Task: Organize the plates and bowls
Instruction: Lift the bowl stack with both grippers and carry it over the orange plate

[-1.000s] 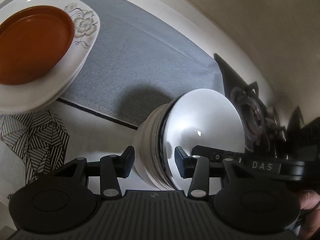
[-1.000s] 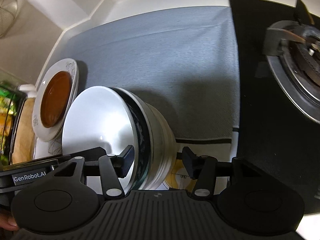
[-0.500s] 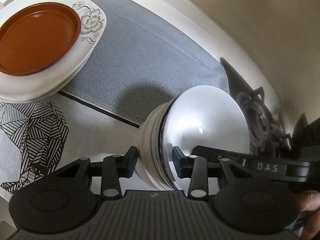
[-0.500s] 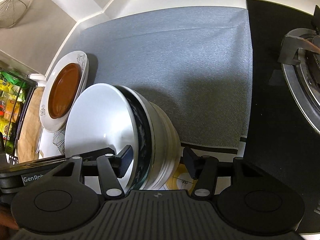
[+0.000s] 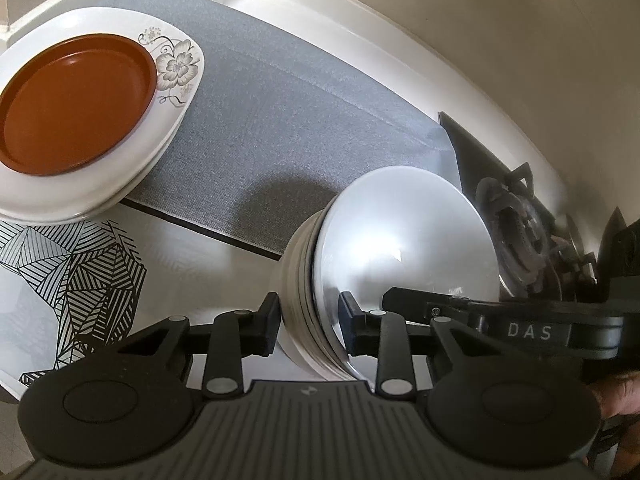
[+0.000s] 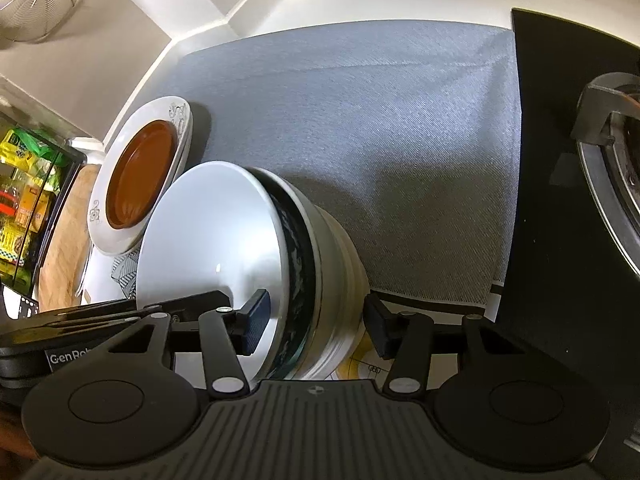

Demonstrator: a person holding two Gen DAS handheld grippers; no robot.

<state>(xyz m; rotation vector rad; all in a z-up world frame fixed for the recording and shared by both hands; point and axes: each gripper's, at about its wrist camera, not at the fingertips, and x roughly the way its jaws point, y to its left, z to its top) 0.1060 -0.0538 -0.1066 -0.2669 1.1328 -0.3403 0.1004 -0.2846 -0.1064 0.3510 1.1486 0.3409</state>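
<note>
Desk (image 5: 304,4) surface, white and glossy, is carrying everything, with a grey woven mat (image 5: 280,120) spreading over its far part and a black stove (image 6: 560,200) sitting at the right. Near the left edge a white patterned sheet (image 5: 76,276) with black line figures is lying flat.

Far left on the mat's edge, a white plate stack (image 5: 80,196) with a grey flower print is bearing a brown plate (image 5: 72,100), which is lying level inside the top rim.

Between the two grippers a bowl stack (image 5: 400,248) is standing tipped on its side. Its inner bowl is showing a plain, shiny white hollow with one small glint; behind it a dark patterned rim is peeking out in the right wrist view, and several cream-white bowls are nesting outside it, their edges forming close rings.

The left gripper (image 5: 308,322) is straddling the stack's near rim, one finger outside the nested bowls and one inside the hollow; its jaws are closing and appear to be pressing the rims. The right gripper (image 6: 316,322) is straddling the same stack from the other side; its jaws are closing, the inner finger touching the hollow and the outer finger standing just clear of the bowls.
</note>
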